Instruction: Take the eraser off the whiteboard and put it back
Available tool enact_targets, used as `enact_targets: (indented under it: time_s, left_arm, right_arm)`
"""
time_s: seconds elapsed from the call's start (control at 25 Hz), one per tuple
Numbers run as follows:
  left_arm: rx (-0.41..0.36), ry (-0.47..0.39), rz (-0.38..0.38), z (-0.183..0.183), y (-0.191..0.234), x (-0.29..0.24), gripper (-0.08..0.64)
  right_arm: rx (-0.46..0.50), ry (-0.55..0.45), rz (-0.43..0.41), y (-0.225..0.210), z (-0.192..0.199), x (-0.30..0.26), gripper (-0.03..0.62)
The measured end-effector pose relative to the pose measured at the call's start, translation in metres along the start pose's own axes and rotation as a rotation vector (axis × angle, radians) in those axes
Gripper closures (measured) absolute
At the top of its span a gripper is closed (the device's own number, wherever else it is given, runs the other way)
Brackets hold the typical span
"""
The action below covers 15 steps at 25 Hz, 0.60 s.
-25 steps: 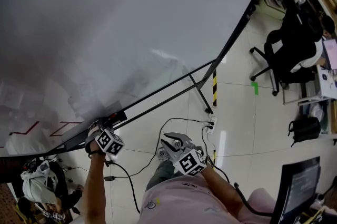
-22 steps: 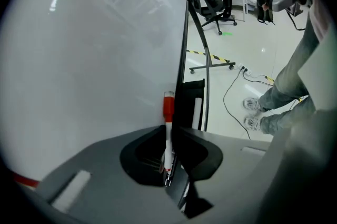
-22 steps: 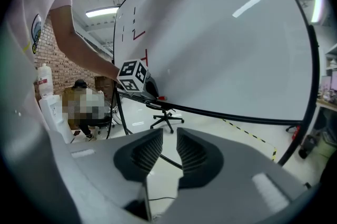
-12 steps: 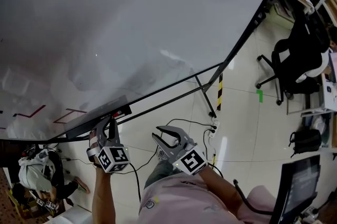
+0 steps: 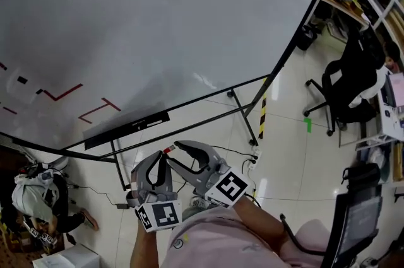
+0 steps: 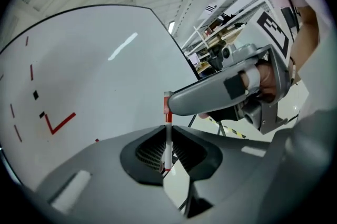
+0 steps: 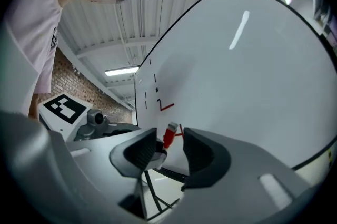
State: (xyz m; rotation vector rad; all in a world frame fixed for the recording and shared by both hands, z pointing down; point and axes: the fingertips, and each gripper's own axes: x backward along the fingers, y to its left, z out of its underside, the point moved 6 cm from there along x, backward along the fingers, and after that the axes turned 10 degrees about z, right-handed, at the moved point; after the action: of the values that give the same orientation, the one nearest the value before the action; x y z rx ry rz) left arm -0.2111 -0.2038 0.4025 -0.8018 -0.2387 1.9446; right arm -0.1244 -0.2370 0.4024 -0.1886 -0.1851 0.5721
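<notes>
My left gripper (image 5: pixel 160 161) is shut on a white marker (image 6: pixel 167 136) that stands upright between its pads, red cap (image 6: pixel 167 103) on top. My right gripper (image 5: pixel 175 152) reaches in from the right. Its jaws have just been opening and stand either side of the cap (image 7: pixel 169 135) with a gap on each side. One of its grey fingers (image 6: pixel 210 94) crosses just beside the cap. Both grippers (image 7: pixel 169 148) hover in front of the big whiteboard (image 5: pixel 164 27), below its dark tray (image 5: pixel 126 129). Red strokes (image 5: pixel 63 93) mark the board's left part. I cannot pick out an eraser.
The board's black stand, with a yellow-black striped leg (image 5: pixel 261 115), runs down to the tiled floor. A power strip and cables (image 5: pixel 253 153) lie under it. A person sits on an office chair (image 5: pixel 350 71) at desks on the right; a bag (image 5: pixel 31 197) lies at lower left.
Both grippers have risen from beside the tray and come together. The right jaws, shut before, now stand apart around the marker's cap. More of the red strokes show on the board.
</notes>
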Motion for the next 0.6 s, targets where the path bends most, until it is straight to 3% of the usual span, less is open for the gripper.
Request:
enact_targets:
  time_s: [0.12, 0.2, 0.32, 0.48, 0.6]
  left_arm:
    - [0.031, -0.056, 0.023, 0.009, -0.014, 0.041, 0.518]
    - [0.059, -0.091, 0.039, 0.017, -0.027, 0.068, 0.518]
    - [0.075, -0.114, 0.042, 0.022, -0.044, 0.098, 0.518]
    - [0.075, -0.151, -0.01, 0.013, -0.068, 0.133, 0.517]
    - [0.093, -0.161, -0.071, 0.004, -0.09, 0.155, 0.517]
  right_arm:
    - [-0.022, -0.018, -0.006, 0.046, 0.001, 0.01, 0.442]
    - [-0.002, -0.017, 0.016, 0.073, 0.006, 0.021, 0.526]
    - [0.006, -0.012, 0.022, 0.1, 0.008, 0.04, 0.529]
    - [0.054, -0.034, 0.027, 0.132, -0.004, 0.07, 0.529]
    - [0.092, -0.078, 0.094, 0.142, -0.021, 0.101, 0.531]
